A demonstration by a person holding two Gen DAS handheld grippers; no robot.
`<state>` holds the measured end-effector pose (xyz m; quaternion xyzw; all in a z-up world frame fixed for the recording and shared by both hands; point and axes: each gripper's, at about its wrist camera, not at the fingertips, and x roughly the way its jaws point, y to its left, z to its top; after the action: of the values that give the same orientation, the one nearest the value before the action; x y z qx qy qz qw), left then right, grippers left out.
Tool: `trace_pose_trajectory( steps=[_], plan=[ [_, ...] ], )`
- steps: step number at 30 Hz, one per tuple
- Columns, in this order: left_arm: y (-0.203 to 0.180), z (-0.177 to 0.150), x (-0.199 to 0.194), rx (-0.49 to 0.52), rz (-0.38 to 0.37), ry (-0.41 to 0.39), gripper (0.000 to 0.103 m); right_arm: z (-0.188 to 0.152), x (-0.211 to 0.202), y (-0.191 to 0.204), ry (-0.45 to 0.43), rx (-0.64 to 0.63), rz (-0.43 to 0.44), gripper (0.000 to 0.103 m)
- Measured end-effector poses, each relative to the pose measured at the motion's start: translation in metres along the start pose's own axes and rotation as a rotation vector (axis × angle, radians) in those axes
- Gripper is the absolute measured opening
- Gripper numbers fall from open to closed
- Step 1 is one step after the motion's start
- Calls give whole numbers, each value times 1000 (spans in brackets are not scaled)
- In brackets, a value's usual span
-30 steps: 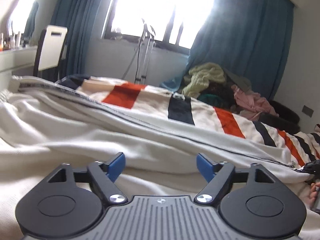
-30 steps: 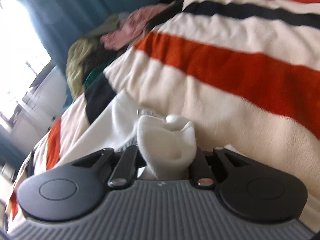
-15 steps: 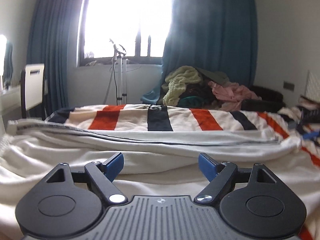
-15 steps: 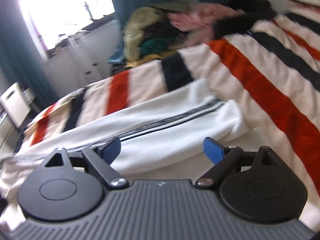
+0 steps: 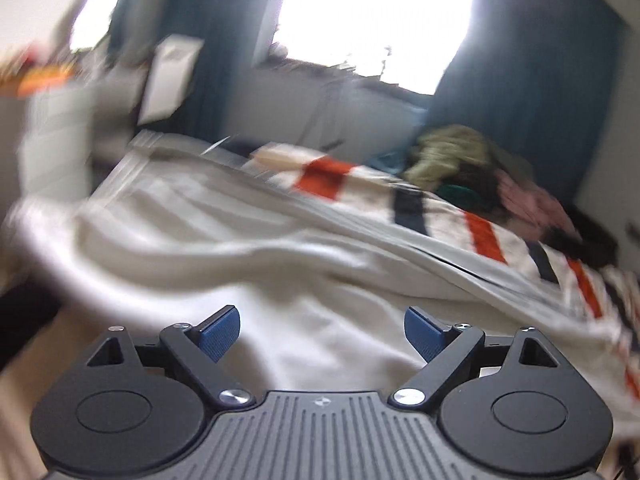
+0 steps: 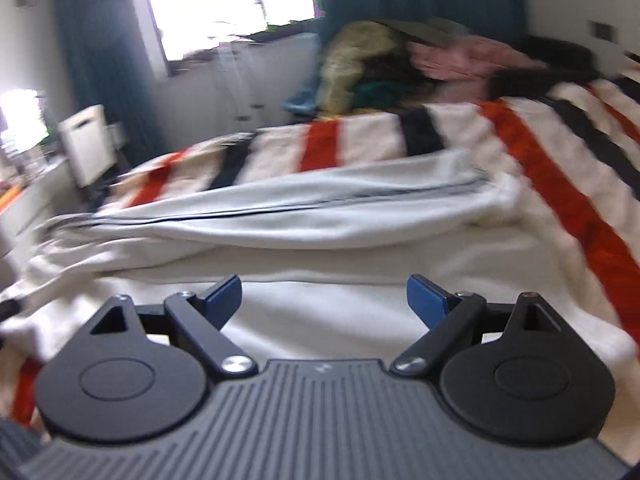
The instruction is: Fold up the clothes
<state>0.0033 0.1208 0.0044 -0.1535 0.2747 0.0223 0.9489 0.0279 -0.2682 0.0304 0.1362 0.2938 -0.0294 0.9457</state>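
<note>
A long white garment (image 6: 320, 216) with a dark stripe along it lies stretched across the striped bed. It also fills the near part of the left wrist view, blurred by motion, as the white garment (image 5: 224, 240). My left gripper (image 5: 322, 332) hovers just above the cloth, open, with nothing between its blue pads. My right gripper (image 6: 324, 298) is open too, over the near fold of the same garment, holding nothing.
The bed carries a cream blanket with orange and black stripes (image 6: 560, 168). A heap of other clothes (image 6: 404, 64) sits at the far end by the blue curtain (image 5: 532, 80). A white chair (image 6: 86, 146) and a desk stand at the left.
A second ago my right gripper was shut on a bunch of the white cloth; it has let go and pulled back. Both views have swung, and the left one now tilts toward the left.
</note>
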Motion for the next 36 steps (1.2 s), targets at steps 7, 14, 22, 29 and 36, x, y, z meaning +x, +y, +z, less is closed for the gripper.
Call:
trace_pose_trajectory(
  steps=[7,14,22,29,36],
  plan=[
    [97,56,-16,-401,102,36,101,-6,-3,-72,-22,320,-389,91],
    [176,58,-4,-695,162,104,100,-27,-41,-134,-96,734,-376,91],
    [199,45,9,-839,72,115,90,-85,-48,-193,-92,1192,-373,91],
    [197,48,22,-851,66,68,73,-105,-36,-197,-135,1367,-183,91],
    [198,49,59,-790,88,54,45,-98,-11,-194,-103,1376,-116,74]
  ],
)
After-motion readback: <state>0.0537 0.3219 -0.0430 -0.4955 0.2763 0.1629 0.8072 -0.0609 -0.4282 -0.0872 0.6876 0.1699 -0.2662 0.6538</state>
